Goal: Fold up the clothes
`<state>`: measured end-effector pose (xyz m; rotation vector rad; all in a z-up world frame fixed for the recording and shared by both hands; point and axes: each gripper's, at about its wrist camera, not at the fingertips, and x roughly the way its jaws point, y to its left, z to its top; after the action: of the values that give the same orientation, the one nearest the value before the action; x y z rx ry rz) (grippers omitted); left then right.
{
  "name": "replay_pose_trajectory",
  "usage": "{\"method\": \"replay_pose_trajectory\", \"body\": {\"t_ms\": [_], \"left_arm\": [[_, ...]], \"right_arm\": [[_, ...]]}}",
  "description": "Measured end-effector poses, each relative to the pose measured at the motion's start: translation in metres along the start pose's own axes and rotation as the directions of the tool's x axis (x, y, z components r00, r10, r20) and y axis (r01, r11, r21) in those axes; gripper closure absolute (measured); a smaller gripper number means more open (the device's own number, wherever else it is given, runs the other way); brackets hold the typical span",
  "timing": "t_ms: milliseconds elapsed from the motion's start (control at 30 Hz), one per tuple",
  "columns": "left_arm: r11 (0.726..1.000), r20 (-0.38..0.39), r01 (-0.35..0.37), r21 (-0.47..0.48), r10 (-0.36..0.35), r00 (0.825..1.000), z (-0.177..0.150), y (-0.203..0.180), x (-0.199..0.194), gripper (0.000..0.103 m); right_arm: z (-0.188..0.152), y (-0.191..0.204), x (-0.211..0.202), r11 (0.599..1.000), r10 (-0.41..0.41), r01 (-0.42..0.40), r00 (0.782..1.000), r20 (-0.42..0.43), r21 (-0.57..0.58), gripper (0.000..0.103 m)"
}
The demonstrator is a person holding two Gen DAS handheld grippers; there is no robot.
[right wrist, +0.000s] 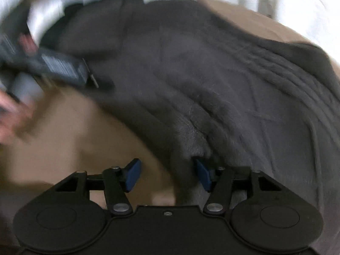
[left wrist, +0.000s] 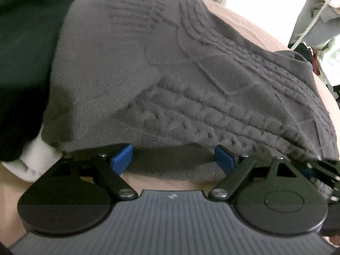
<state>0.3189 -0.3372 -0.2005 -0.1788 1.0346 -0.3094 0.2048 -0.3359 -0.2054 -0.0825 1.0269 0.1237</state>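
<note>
A grey cable-knit sweater (left wrist: 191,80) lies folded on a tan surface (left wrist: 244,19), its near edge at the tips of both tools. The left hand-held gripper (left wrist: 174,159) stands wide open, the hem between its blue pads (left wrist: 121,159) but not pinched. The right hand-held gripper (right wrist: 167,175) is open too, one pad against the knit's edge. A dark green garment (left wrist: 25,42) lies beside the sweater.

Matt grey cable-knit sweater (left wrist: 191,80)
</note>
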Motion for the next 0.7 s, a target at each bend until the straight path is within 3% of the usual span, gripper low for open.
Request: {"method": "replay_pose_trajectory", "body": {"t_ms": [67, 100, 133, 167, 200, 333, 433, 467, 533, 600, 633, 667, 700], "left_arm": [[1.000, 0.012, 0.006, -0.011, -0.006, 1.000, 0.001, 0.002, 0.000, 0.019], [1.000, 0.025, 0.008, -0.013, -0.008, 1.000, 0.002, 0.005, -0.001, 0.033], [1.000, 0.038, -0.008, 0.023, 0.007, 0.999, 0.002, 0.003, -0.002, 0.090], [0.994, 0.055, -0.048, 0.097, 0.042, 0.998, 0.003, -0.002, -0.004, 0.097], [0.986, 0.068, -0.072, 0.149, 0.062, 0.996, 0.004, -0.007, -0.009, 0.102], [0.984, 0.098, -0.047, 0.174, 0.030, 0.995, 0.013, -0.004, -0.062, 0.102], [0.947, 0.170, -0.181, 0.265, 0.139, 0.976, 0.012, -0.003, -0.089, 0.103], [0.947, 0.147, -0.184, 0.264, 0.149, 0.978, 0.012, 0.001, -0.086, 0.103], [0.971, 0.069, -0.116, 0.211, 0.103, 0.992, 0.013, 0.012, -0.071, 0.102], [0.992, -0.010, -0.013, 0.129, 0.015, 1.000, 0.014, 0.023, -0.056, 0.100], [0.993, -0.016, 0.033, 0.113, -0.032, 0.999, 0.013, 0.022, -0.056, 0.100], [0.991, -0.004, 0.070, 0.118, -0.070, 0.998, 0.014, 0.018, -0.059, 0.100], [0.987, 0.015, 0.101, 0.125, -0.103, 0.995, 0.015, 0.013, -0.062, 0.097]], "right_arm": [[0.001, -0.001, 0.001, 1.000, -0.024, 0.023, 0.998, 0.052, 0.017, 0.043], [0.001, -0.003, 0.001, 0.999, -0.028, 0.025, 0.997, 0.075, 0.038, 0.066], [0.002, -0.005, 0.000, 0.998, -0.034, 0.029, 0.995, 0.092, 0.058, 0.085], [0.002, -0.006, -0.003, 0.997, -0.034, 0.026, 0.995, 0.099, 0.075, 0.093], [0.001, -0.007, -0.008, 0.996, -0.014, 0.005, 0.994, 0.109, 0.085, 0.093], [-0.009, -0.005, -0.046, 0.982, 0.151, -0.166, 0.977, 0.149, 0.090, 0.093], [-0.007, 0.008, -0.070, 0.966, 0.252, -0.256, 0.960, 0.121, 0.022, 0.093], [-0.007, 0.012, -0.068, 0.965, 0.264, -0.264, 0.962, 0.074, -0.010, 0.093], [-0.010, 0.012, -0.048, 0.969, 0.243, -0.244, 0.969, -0.036, -0.037, 0.093], [-0.010, 0.002, -0.049, 0.971, 0.233, -0.235, 0.971, -0.050, -0.041, 0.088], [-0.009, -0.005, -0.054, 0.971, 0.235, -0.236, 0.971, -0.036, -0.040, 0.084], [-0.007, -0.012, -0.060, 0.971, 0.237, -0.237, 0.971, -0.023, -0.038, 0.070], [-0.003, -0.023, -0.066, 0.973, 0.228, -0.228, 0.974, -0.001, -0.028, 0.050]]}}
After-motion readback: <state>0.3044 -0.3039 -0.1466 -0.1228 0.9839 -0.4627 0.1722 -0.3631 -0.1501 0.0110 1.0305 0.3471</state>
